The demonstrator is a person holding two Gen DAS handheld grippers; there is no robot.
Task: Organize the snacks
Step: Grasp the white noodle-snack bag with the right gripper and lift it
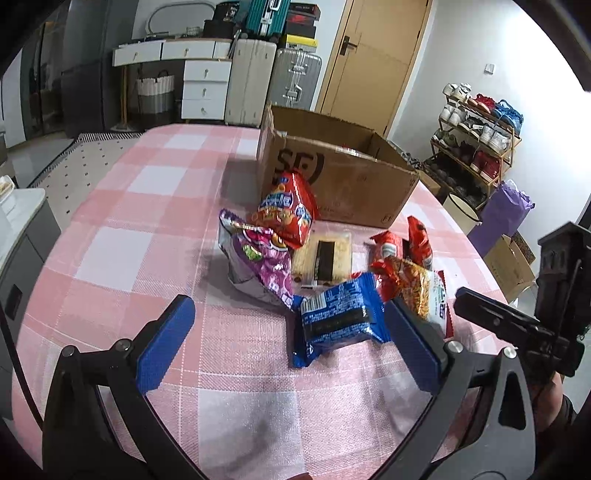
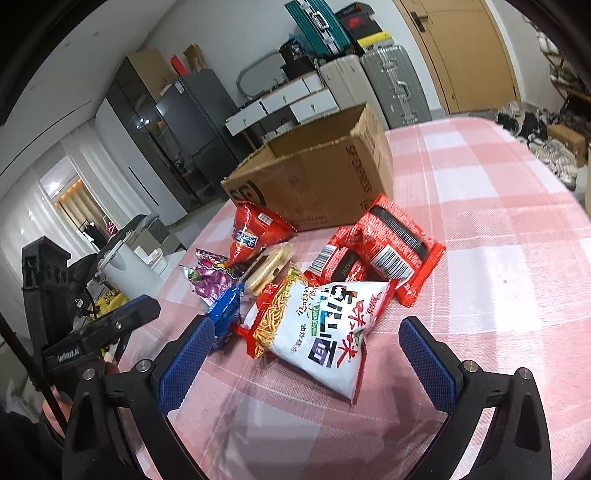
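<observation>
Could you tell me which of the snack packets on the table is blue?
The blue packet, nearest the left hand-held gripper; the others are red, purple or white.

We see a table (image 1: 122,229) draped in a pink and white checked cloth, standing in a white-walled room. Behind it a wooden door (image 1: 373,59) stays shut, with a cream suitcase (image 1: 251,79) and a silver suitcase (image 1: 297,77) beside it and a teal suitcase (image 1: 264,16) stacked above. White drawers (image 1: 205,88) sit to their left, near a woven basket (image 1: 155,90). On the right, a shoe rack (image 1: 476,140) holds many shoes. A dark glass cabinet (image 2: 162,140) stands by a bright curtained window (image 2: 37,206).
</observation>
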